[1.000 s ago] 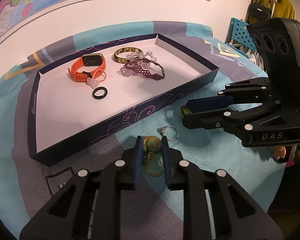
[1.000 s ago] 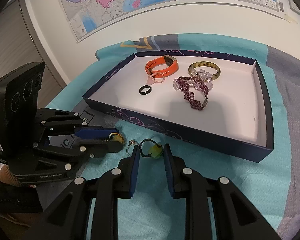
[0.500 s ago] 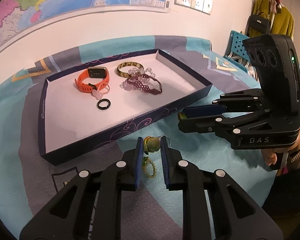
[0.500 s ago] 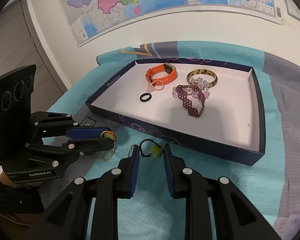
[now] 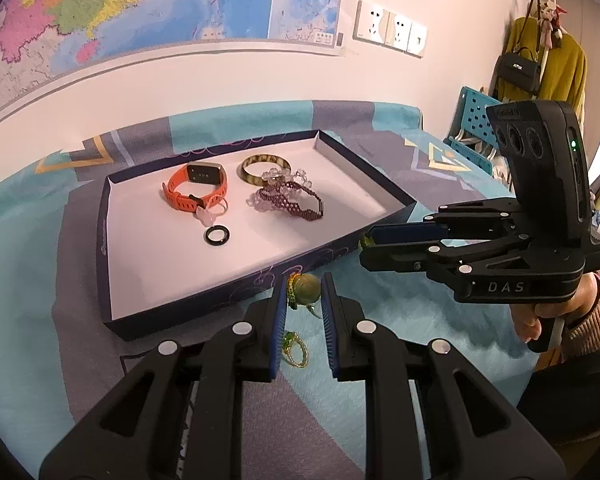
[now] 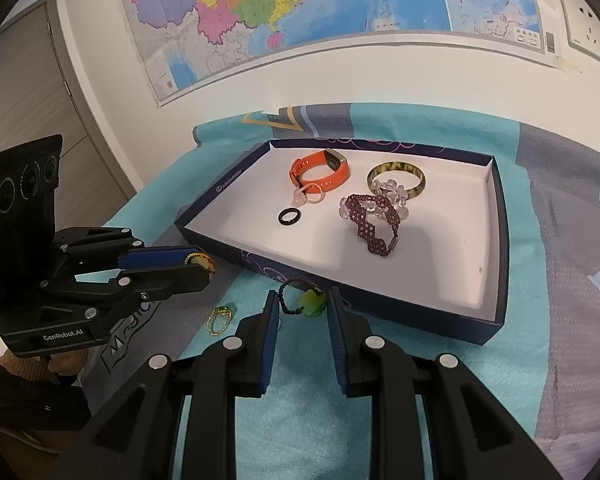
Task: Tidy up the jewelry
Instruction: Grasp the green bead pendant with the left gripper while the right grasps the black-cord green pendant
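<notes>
A: While both tools hang over the teal cloth (image 5: 400,320) just short of the tray (image 5: 204,300), note each grip. Left gripper (image 5: 304,294): jaws narrow, pads pinching an olive bead (image 5: 306,285) right at the tips.

B: Why so far out on the tips?

A: My guess is it keeps the piece visible and lets it fall free on release. A gold chain (image 5: 296,350) shows below the bead; I cannot tell whether it hangs from the bead or lies loose on the cloth.

B: Right gripper (image 6: 302,300)?

A: Also drawn in close, clamped on a green pendant (image 6: 312,305), its dark cord (image 6: 290,298) looping off to one side. It sits just beside the tray's near wall.

B: Tray contents?

A: Orange watch band (image 6: 320,172) with a pink ring (image 6: 310,196) against it, black ring (image 6: 290,216) nearer the front. Tortoise bangle (image 6: 396,180) and purple beaded bracelet (image 6: 374,222) overlap with clear beads. Watch and rings sit on one side, bracelets on the other, so I'd judge pieces are being sorted by kind.

B: Next?

A: Likely carry each piece over the wall onto bare white floor. Risk: a trailing cord or chain snagging on the rim.
</notes>
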The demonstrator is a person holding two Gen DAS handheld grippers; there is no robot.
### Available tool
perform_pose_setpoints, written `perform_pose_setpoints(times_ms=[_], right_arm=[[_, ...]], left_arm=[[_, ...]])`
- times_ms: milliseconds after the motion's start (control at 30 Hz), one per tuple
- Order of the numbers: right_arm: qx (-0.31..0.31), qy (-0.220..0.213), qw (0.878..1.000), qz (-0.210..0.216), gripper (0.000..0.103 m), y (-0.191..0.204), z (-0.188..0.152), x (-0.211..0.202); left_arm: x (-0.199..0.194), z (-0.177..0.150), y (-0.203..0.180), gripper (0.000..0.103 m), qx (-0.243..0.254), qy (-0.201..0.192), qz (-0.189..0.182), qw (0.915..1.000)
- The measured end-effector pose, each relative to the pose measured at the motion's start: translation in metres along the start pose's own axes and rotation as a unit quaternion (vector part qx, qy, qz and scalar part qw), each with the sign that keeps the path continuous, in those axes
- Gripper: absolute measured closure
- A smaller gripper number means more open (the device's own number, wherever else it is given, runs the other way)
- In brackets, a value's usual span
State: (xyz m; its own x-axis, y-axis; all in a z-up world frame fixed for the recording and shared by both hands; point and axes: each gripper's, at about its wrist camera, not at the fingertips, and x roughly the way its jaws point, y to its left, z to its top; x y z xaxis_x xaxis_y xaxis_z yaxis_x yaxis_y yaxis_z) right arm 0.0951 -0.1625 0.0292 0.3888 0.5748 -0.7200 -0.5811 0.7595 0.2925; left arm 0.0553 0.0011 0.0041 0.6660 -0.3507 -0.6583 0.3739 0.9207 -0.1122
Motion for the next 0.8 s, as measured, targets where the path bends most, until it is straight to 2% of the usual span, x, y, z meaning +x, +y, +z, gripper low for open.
perform_pose_setpoints(times_ms=[800], right_arm=[[-0.006, -0.014, 1.000, -0.004, 0.080, 0.000, 0.012, -0.003]], left_arm=[[-0.004, 0.011, 0.009, 0.085, -0.019, -0.018, 0.013, 0.9996]])
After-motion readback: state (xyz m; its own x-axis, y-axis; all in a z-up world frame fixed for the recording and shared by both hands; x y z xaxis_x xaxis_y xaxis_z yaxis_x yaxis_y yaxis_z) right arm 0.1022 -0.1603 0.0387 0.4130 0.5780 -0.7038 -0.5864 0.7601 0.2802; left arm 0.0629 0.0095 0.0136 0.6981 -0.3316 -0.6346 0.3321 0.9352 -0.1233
